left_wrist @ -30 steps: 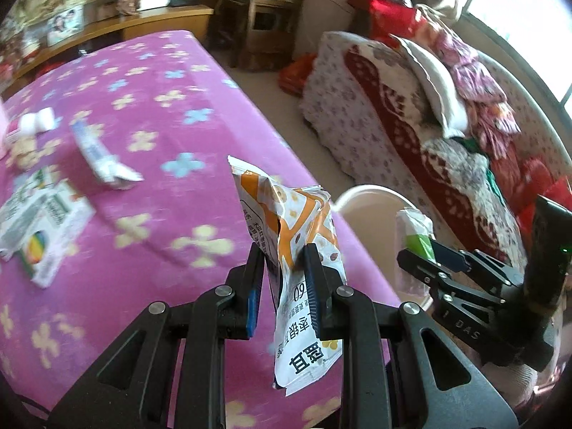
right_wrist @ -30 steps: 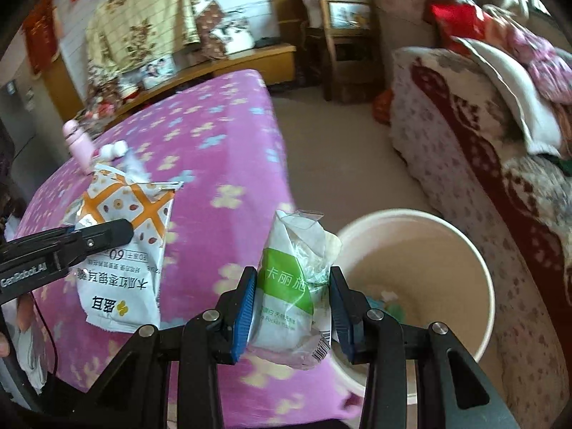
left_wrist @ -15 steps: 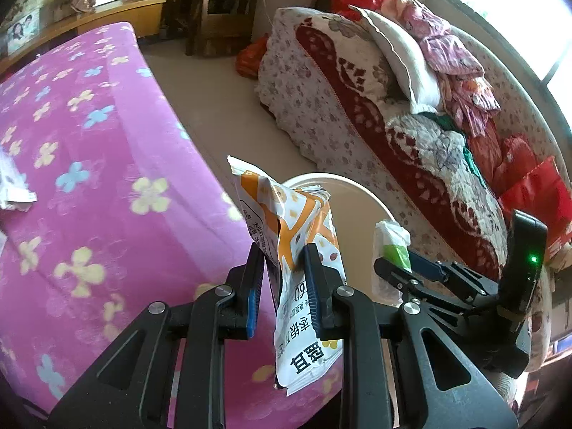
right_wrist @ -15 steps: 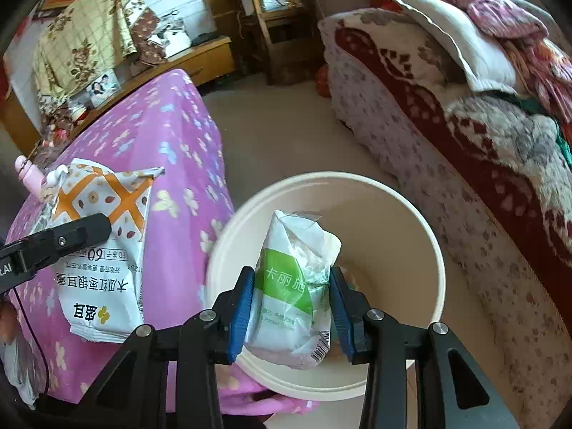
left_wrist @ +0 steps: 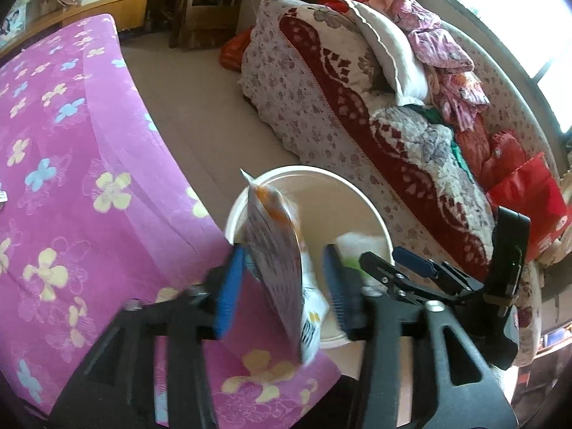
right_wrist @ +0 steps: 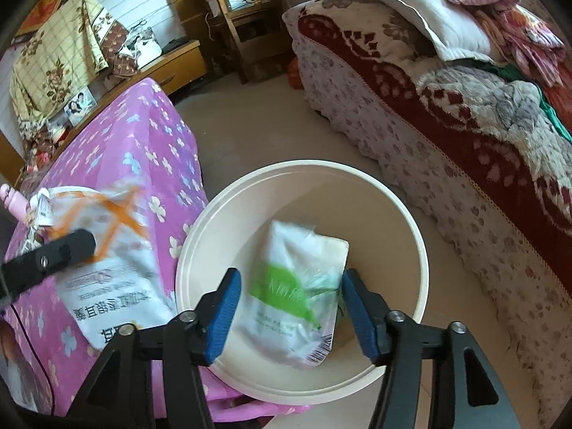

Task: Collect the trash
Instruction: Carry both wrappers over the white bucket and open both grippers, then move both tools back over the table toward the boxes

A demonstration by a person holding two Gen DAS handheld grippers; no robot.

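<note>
Room: I see a pink bedspread with pastel flowers (left_wrist: 71, 164) on my left, a bed heaped with patterned quilts (right_wrist: 464, 114) on my right, and bare floor between them.

Bin: a round cream plastic bucket (right_wrist: 411, 228) stands on the floor against the pink bedspread's edge; it is where the trash goes.

Right gripper: my right gripper (right_wrist: 289, 307) hangs above the bucket's mouth with its blue-padded jaws spread wide, holding nothing.

Green wrapper: the white plastic packet with a green patch (right_wrist: 296, 293) is blurred, sits between the open pads without touching either, and lies within the bucket's outline. I judge it is dropping in.

Left gripper: my left gripper (left_wrist: 282, 286) is also spread wide, over the near rim of the bucket where it meets the bedspread.

Orange wrapper: the white snack bag with orange crossed stripes (left_wrist: 275, 264) stands on edge between the pads, blurred, close to the left pad; I cannot tell whether it touches.

Doing it well: I judge the snack bag is the risk. It is over the rim, not the middle, so it could catch the edge or slide onto the bedspread. Keep both jaws wide and steady until both pieces are inside, and release farther over the bucket's centre.
</note>
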